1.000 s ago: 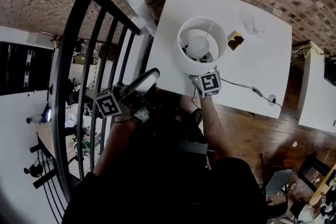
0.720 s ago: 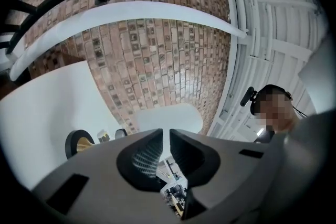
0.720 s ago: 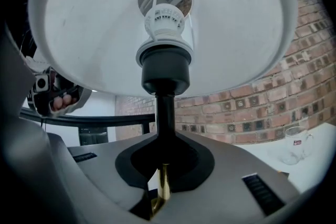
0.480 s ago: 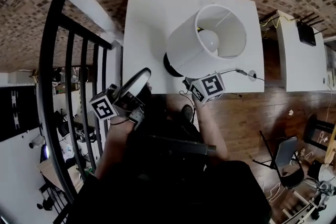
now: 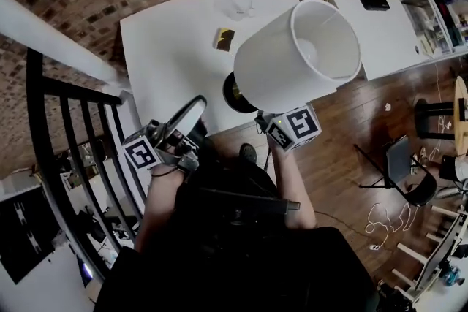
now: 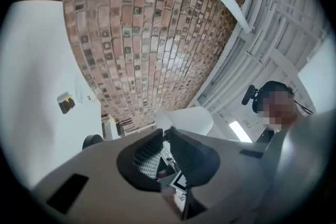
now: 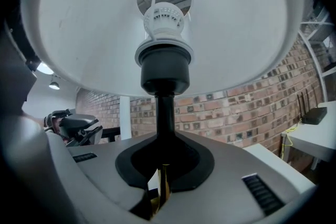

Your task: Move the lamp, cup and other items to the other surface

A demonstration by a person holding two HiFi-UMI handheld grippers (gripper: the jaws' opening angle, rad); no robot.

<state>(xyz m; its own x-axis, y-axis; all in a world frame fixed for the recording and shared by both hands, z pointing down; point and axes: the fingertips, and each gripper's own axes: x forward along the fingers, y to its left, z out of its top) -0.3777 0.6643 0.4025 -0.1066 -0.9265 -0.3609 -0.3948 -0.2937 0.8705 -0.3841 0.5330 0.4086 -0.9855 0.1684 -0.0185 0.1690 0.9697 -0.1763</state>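
**Lamp raised off the white table**

The lamp [image 5: 292,58], seen standing a second ago, is now carried tilted above the near edge of the table [image 5: 168,47]. Its stem is clamped by the right gripper [image 7: 164,168]. The left gripper [image 6: 164,131] is held closed, empty. The cup [image 5: 238,7] is left waiting.

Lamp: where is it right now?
Head view, centre right: the lamp is tilted, its stem clamped in the right hand-held gripper, with its dark base over the near edge of the white table.
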